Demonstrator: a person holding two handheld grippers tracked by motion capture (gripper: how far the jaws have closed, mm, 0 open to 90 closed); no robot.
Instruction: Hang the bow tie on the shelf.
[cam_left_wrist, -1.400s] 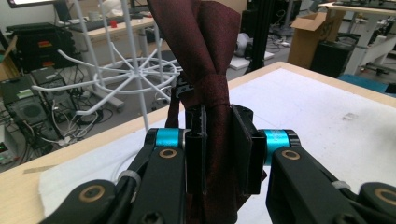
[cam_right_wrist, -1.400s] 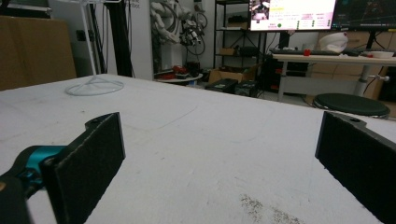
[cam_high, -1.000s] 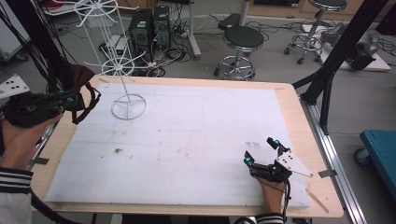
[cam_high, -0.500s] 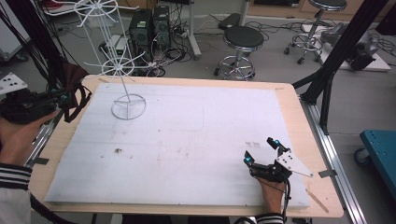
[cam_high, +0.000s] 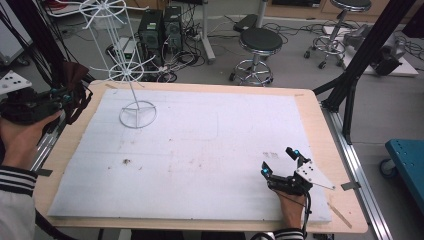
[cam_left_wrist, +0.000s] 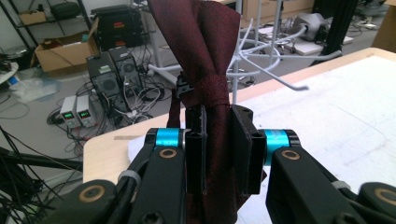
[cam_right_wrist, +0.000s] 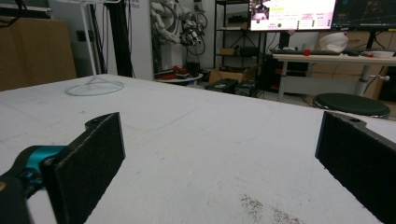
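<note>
Maroon fabric, a necktie, is clamped between the jaws of the left gripper; the left gripper view shows the cloth bunched at a knot just above the pads and rising out of the top of the frame. In the high view the same tie hangs as a dark loop off the left gripper, which is held beyond the table's left edge, near the white wire rack. The rack's round base stands on the white foam sheet at its far left corner; in the left gripper view its hooked arms reach out behind the tie, between the cloth and the sheet.

The right gripper rests on the sheet at the near right, its jaws wide apart with nothing between them; the right gripper view looks along the bare sheet towards the rack's base and shows a monitor whose writing is too small to read.

Around the table: a black stool, computer towers amid cables, and a black frame post at the right edge. No brand or label is legible.
</note>
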